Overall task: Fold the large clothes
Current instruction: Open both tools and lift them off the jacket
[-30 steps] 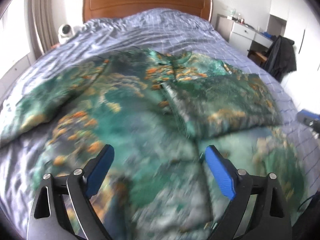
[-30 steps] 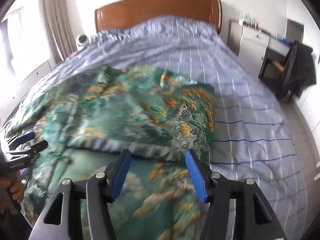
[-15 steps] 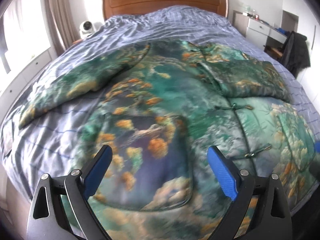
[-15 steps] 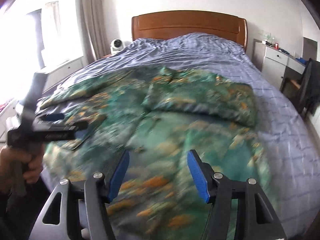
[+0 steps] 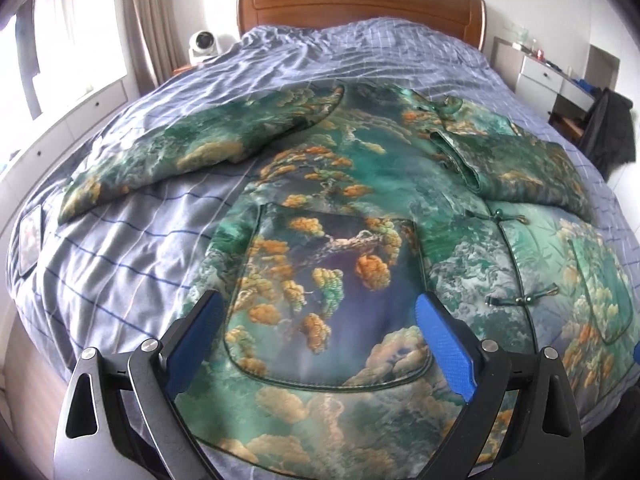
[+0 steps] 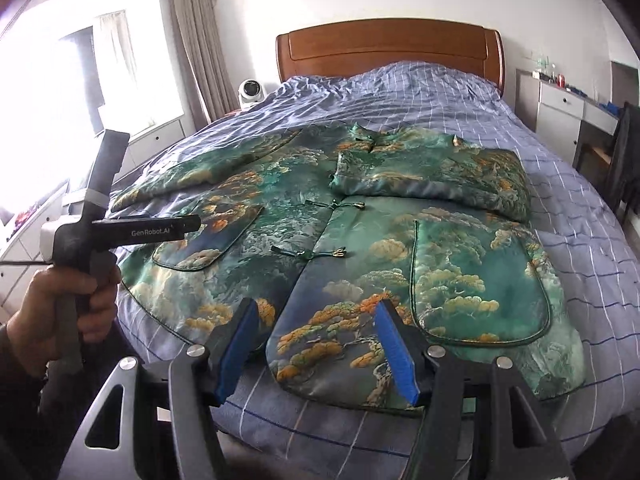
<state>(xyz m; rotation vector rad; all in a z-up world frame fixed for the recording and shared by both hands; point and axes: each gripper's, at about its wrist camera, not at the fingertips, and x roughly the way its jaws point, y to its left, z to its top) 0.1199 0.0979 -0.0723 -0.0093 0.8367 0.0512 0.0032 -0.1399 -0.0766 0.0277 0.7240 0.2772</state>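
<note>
A large green jacket (image 5: 360, 208) with orange cloud print lies front-up on the bed; it also shows in the right wrist view (image 6: 360, 240). Its right sleeve (image 6: 432, 180) is folded across the chest. Its left sleeve (image 5: 192, 152) lies stretched out to the left. My left gripper (image 5: 320, 340) is open and empty, held above the hem near the left pocket. My right gripper (image 6: 316, 344) is open and empty above the hem at the front opening. The left gripper also shows, side-on, at the left of the right wrist view (image 6: 188, 224).
The bed has a blue checked cover (image 6: 580, 208) and a wooden headboard (image 6: 392, 48). A small white fan (image 6: 251, 91) stands at the far left. A white dresser (image 6: 560, 108) and a chair with dark clothing (image 5: 608, 136) stand at the right.
Both grippers have pulled back from the jacket toward the foot of the bed, and the whole jacket now shows. The folded right sleeve stays in place.
</note>
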